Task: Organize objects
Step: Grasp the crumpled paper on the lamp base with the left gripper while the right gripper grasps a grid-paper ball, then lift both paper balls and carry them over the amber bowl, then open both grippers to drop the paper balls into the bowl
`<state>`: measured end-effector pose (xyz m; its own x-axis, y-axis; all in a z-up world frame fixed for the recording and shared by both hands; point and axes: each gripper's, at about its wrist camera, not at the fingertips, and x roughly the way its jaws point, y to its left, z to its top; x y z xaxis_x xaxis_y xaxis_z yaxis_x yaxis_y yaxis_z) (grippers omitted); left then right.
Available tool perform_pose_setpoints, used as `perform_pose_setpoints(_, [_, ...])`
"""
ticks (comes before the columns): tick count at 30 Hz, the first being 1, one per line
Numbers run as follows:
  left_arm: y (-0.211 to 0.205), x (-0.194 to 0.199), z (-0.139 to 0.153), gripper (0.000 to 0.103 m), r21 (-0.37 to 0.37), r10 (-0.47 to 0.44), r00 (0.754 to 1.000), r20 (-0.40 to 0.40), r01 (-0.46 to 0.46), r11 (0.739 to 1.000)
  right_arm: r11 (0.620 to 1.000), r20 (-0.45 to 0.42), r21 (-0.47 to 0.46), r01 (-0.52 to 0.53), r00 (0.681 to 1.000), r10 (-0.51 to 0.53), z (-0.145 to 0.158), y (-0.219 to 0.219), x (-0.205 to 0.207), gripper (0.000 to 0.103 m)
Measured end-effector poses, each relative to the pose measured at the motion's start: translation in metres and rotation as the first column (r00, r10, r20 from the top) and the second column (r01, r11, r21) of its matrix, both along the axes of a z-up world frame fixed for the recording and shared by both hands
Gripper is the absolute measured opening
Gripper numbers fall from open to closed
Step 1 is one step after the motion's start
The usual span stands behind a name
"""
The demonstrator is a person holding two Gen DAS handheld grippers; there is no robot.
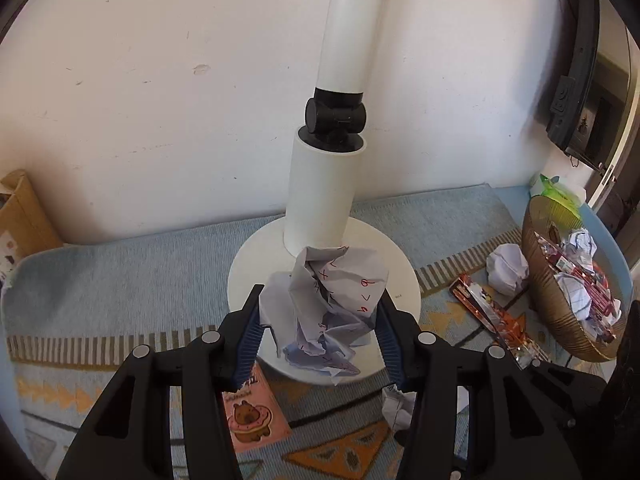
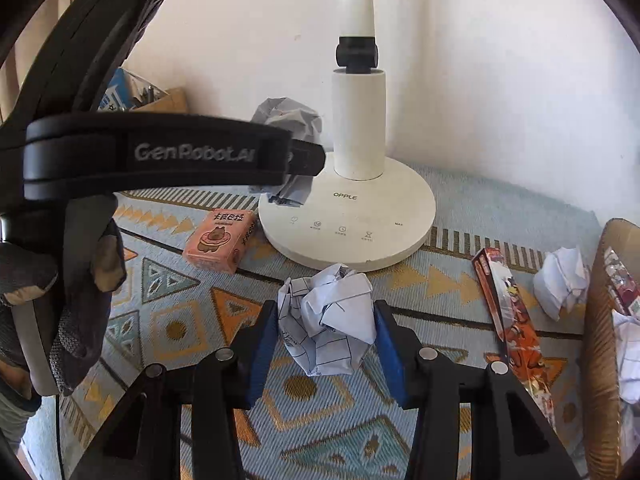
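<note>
Left gripper [image 1: 320,320]: we see its blue pads pinching a red-marked paper ball [image 1: 332,304] from both sides, held over the near part of the lamp base [image 1: 400,276].
Right gripper [image 2: 326,336]: its pads press the flanks of a lined paper ball [image 2: 328,320], just near of the lamp base on the mat [image 2: 168,320].
Other task things: a third paper wad [image 1: 507,268] lies on the mat to the right, just beside the basket [image 1: 560,312]; a long red box [image 2: 516,320] lies between the lamp and that wad; a pink box [image 2: 220,244] lies left of the base, close against its rim.
Hidden: from the right camera we see the left gripper's strap [image 2: 160,156] covering the middle of the red-marked ball, so we cannot see that grip from there. A gloved hand [image 2: 68,276] fills the left edge.
Cut off: the lamp arm [image 1: 352,24] leaves the top of both views; the basket is clipped at the right edge, and we cannot sort its contents beyond paper and red packets.
Hard to make out: a cardboard box [image 1: 20,216] at far left and a dark object [image 1: 580,80] at upper right are warped by the lens.
Edges: the wall [image 1: 160,100] closes the far side right behind the lamp.
Open room: we find bare mat to the left and near the grippers; the right side is crowded.
</note>
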<state>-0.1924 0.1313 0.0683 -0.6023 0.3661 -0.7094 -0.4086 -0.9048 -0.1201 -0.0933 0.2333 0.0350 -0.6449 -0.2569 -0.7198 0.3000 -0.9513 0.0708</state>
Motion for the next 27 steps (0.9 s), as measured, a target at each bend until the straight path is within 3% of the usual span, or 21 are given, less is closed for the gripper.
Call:
perform_pose_setpoints(6, [-0.025,0.089,0.012,0.049,-0.062,-0.021,1.0,0.002,0.021,0.998,1.0,-0.038,0.007,0.014,0.999,-0.014,0.036,0.044,0.09,0.046])
perform_pose_setpoints(10, [-0.042,0.141,0.028,0.049,-0.036,-0.048,0.997,0.055,0.05,0.998,0.998,-0.027,0.059,0.02,0.999,-0.018,0.044,0.076,0.151,0.047])
perform_pose_setpoints(13, [-0.031,0.172,0.046,0.049,-0.088,-0.112,0.992,0.05,0.116,0.989,0.993,-0.032,0.089,0.073,0.997,-0.07,0.063,0.113,0.185,0.047])
perform_pose_setpoints(15, [-0.017,0.183,0.064,0.049,-0.067,-0.141,0.988,0.056,0.145,0.987,0.986,-0.068,0.083,0.143,0.988,-0.138,0.082,0.149,0.195,0.047])
perform_pose_setpoints(17, [0.003,0.189,0.082,0.049,-0.018,-0.174,0.984,0.038,0.174,0.984,0.97,-0.132,0.061,0.234,0.965,-0.225,0.11,0.183,0.196,0.047])
perform_pose_setpoints(21, [0.067,0.183,0.109,0.049,0.003,-0.231,0.972,-0.043,0.231,0.973,0.914,-0.251,-0.066,0.4,0.88,-0.403,0.169,0.248,0.173,0.049])
perform_pose_setpoints(24, [0.121,0.159,0.115,0.05,0.028,-0.256,0.965,-0.06,0.258,0.966,0.854,-0.231,-0.13,0.504,0.822,-0.52,0.186,0.28,0.129,0.049])
perform_pose_setpoints(27, [0.166,0.131,0.108,0.05,0.042,-0.263,0.963,-0.059,0.265,0.963,0.823,-0.133,-0.152,0.547,0.814,-0.565,0.177,0.294,0.075,0.049])
